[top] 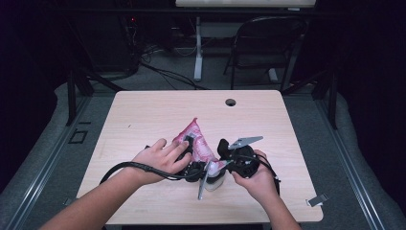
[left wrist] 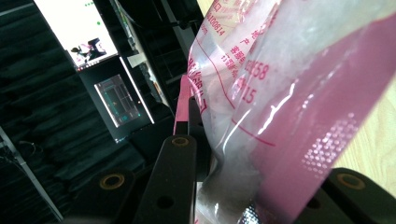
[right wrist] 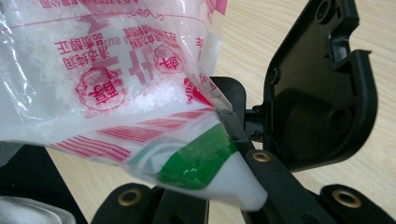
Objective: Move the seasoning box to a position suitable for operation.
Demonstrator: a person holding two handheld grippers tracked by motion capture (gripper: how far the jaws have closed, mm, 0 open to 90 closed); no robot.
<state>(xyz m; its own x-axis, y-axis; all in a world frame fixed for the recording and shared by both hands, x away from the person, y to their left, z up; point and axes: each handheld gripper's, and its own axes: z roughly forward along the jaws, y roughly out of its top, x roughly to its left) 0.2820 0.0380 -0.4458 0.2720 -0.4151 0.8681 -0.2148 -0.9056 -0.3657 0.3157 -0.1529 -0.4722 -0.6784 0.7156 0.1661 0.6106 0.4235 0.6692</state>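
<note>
the right gripper (top: 221,163), held in the person's right hand (top: 256,179), has its black jaws pressed together on a corner of a pink-and-clear printed plastic bag of white crystals (top: 196,141); in the right gripper view the film (right wrist: 140,93) is drawn to a point just where the jaws meet. across from it, the left gripper (top: 194,165), under the person's left hand (top: 160,158), is clamped on the bag's opposite edge, the pink film (left wrist: 299,116) filling the space between its jaws in the left gripper view. the bag hangs stretched between the two tools, tilted up and away from them, its lower end near the light wooden table (top: 143,110) in front of the person.

the risk lies in the pull. both grips bite on thin film rather than on the weight of the contents, so a harder tug apart would probably split a seam and scatter crystals over the table beneath the grippers. a slip is the other danger: the glossy plastic could slide out of the right gripper's narrow corner pinch, dropping that end and leaving the bag swinging from the left gripper alone. twisting the two hands against each other would likely tear the film at the pinch.
</note>
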